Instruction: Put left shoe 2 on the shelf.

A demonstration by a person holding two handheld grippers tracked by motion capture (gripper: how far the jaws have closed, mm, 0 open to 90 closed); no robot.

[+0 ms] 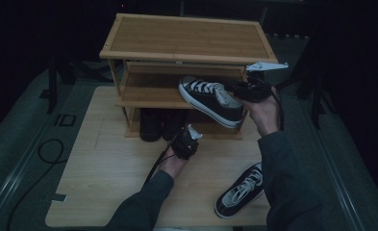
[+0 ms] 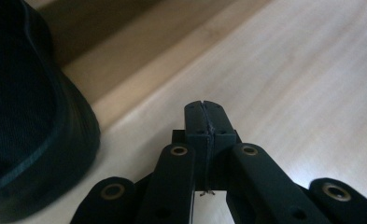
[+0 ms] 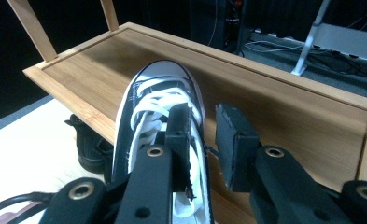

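This looks like a dim recording lab staged as a home entryway. A pale wooden worktop (image 1: 105, 168) carries a bamboo shoe rack (image 1: 186, 36). Around it lies grey floor (image 1: 18, 144) with a loose black cable (image 1: 47, 149), and a metal stand (image 3: 312, 42) with tangled wires (image 3: 265, 46) rises from the dark background.

Dark pair of shoes (image 1: 161, 124) on the rack's (image 1: 186, 36) lowest shelf lost in shadow, black shoe (image 2: 29, 112) cut off at the left edge of the left gripper view and blurred, sneaker's (image 3: 160, 121) heel hidden behind the right gripper (image 3: 203, 135), second sneaker's (image 1: 239, 190) heel behind a sleeve (image 1: 287, 183)
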